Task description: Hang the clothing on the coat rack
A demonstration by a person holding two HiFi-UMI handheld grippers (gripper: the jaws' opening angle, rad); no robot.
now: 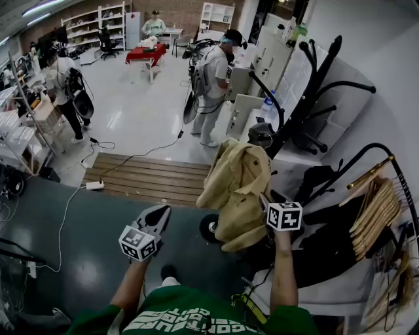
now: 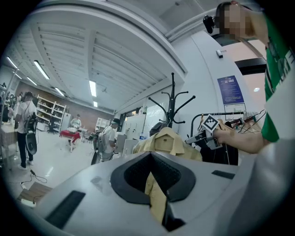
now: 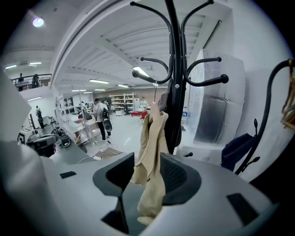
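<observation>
Beige jacket point(image 1: 237, 186) hangs on black coat rack point(image 1: 298, 111), centre-right of frame.
Right claw point(image 3: 146, 173) stands wide, fabric dangling lengthwise between its pads, ungripped; left claw point(image 1: 159, 214), slightly parted and empty, sits farther left.

- Big open workshop rm: pale glossy floor point(image 1: 144, 111) mid-room, dark grey floor point(image 1: 85, 248) nearest the camera
- Wooden slat platform point(image 1: 154, 175) btwn the two; white power strip point(image 1: 95, 186) w/ cable at its left end
- Far end: brick wall point(image 1: 173, 12), white open shelving point(image 1: 91, 23), table w/ red cloth point(image 1: 145, 52)
- Right side: white cabinets point(image 1: 272, 55), plain white wall point(image 1: 386, 72) w/ blue poster point(image 2: 229, 90)
- White ribbed ceiling point(image 2: 115, 50), long strip lights point(image 2: 40, 69) all lit
- Left edge: benches w/ equipment point(image 1: 19, 137)
- Person in white top point(image 1: 213, 85) stands by the cabinets; others further back
</observation>
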